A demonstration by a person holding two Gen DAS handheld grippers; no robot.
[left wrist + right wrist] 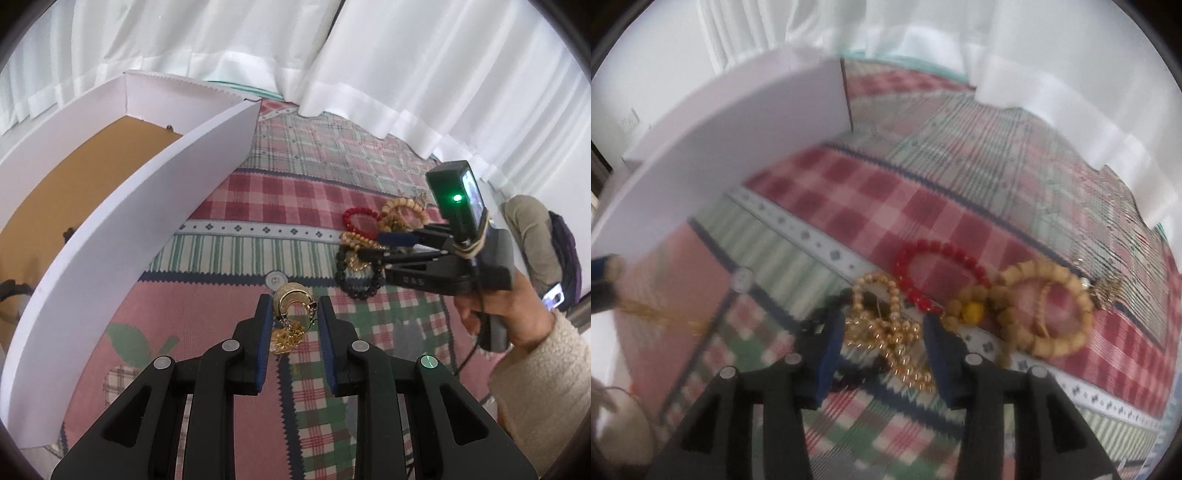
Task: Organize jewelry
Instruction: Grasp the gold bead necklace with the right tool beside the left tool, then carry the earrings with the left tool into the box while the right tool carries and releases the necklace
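Observation:
My left gripper (291, 306) is open, its blue-padded fingers either side of a gold crescent earring (291, 317) on the patchwork cloth. My right gripper (884, 328) is open over a pile of bracelets; a gold bead strand (886, 332) and a black bead bracelet (820, 314) lie between its fingers. A red bead bracelet (938, 266) and a tan wooden bead bracelet (1045, 310) lie just beyond. In the left wrist view the right gripper (369, 247) reaches into the same pile (369, 236) from the right.
A white open box (147, 192) with a brown floor (74, 177) stands at the left; it also shows in the right wrist view (738, 129). White curtains (369, 55) hang behind. The patchwork cloth (295, 166) covers the surface.

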